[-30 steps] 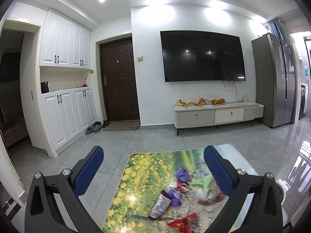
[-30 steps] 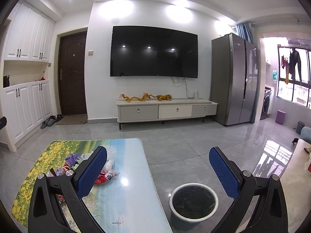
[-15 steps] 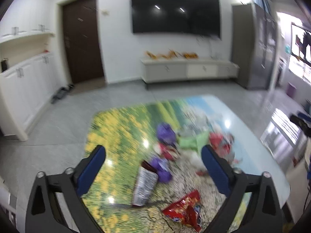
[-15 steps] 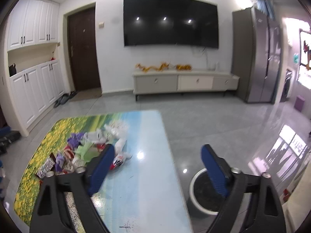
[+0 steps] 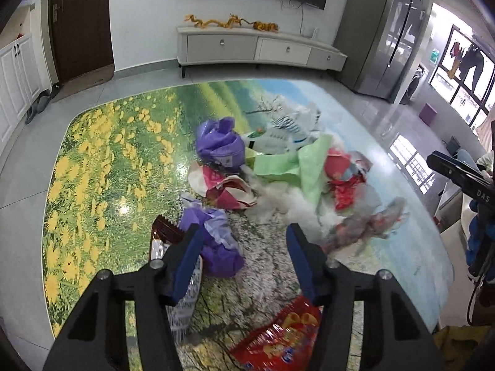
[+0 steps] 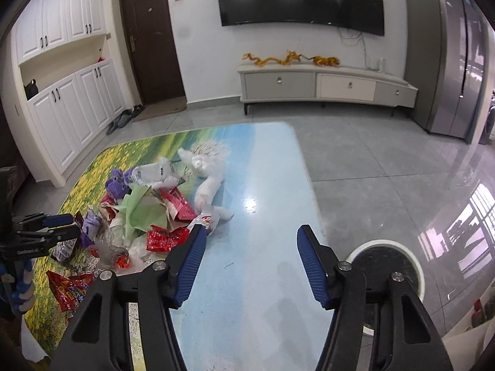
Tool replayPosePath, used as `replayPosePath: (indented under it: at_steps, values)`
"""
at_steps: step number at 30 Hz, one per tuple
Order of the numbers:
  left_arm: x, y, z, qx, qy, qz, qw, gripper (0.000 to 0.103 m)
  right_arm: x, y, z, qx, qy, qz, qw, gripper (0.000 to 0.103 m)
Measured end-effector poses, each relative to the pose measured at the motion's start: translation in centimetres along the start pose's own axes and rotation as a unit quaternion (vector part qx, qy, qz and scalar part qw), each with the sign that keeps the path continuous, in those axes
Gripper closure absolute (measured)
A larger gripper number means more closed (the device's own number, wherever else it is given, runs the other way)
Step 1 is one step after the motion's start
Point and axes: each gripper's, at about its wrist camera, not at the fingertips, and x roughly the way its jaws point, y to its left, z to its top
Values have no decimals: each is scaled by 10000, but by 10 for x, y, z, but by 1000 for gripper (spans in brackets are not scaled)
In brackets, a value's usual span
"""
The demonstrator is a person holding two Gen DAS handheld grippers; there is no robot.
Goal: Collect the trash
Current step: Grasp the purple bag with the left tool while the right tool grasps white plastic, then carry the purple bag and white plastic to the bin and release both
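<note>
A heap of trash lies on the printed coffee table: purple bags, a green sheet, red wrappers, white tissue and a red snack bag. My left gripper is open and empty, low over the table beside a crumpled purple bag. My right gripper is open and empty over the table's blue end, right of the heap. The left gripper also shows in the right wrist view.
A round white bin with a dark liner stands on the floor to the right of the table. A TV cabinet, a fridge and white cupboards line the walls. Grey tile floor surrounds the table.
Both grippers have tilted down and come closer to the table. The left one has dropped to the trash heap, and both have narrowed their jaws somewhat.
</note>
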Motion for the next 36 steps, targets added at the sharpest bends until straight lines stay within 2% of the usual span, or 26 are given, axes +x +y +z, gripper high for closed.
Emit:
replayPosePath:
  at_steps: [5,7,9,13,19,22,23,29,36]
  values:
    - [22,7,1,17,272,132,9995,57,21,8,7,-101,154,290,9994,50]
    - [29,11,0,-63,369,128,9992,63,31,10,14,-99,219,498,9985,54]
    - [34,15,-1,-155,441,95,9989,76,44,13,23,-65,298,756,9967,59]
    - [35,19,-1,-197,392,112,9990,80,87,22,46,-2,630,1160,9912,59]
    - [29,27,2,-336,141,64,9993,84,141,32,54,-14,1111,980,9890,61]
    - [23,28,2,-360,57,85,9993,84,154,30,51,99,1227,1089,9864,72]
    - [20,26,3,-360,24,96,9993,84,157,30,51,137,1244,1144,9855,82]
    - [-7,21,6,-339,-253,184,9989,85,128,28,56,199,997,1443,9843,84]
    - [-59,-9,6,-127,-714,267,9970,85,48,34,45,125,461,1793,9826,84]
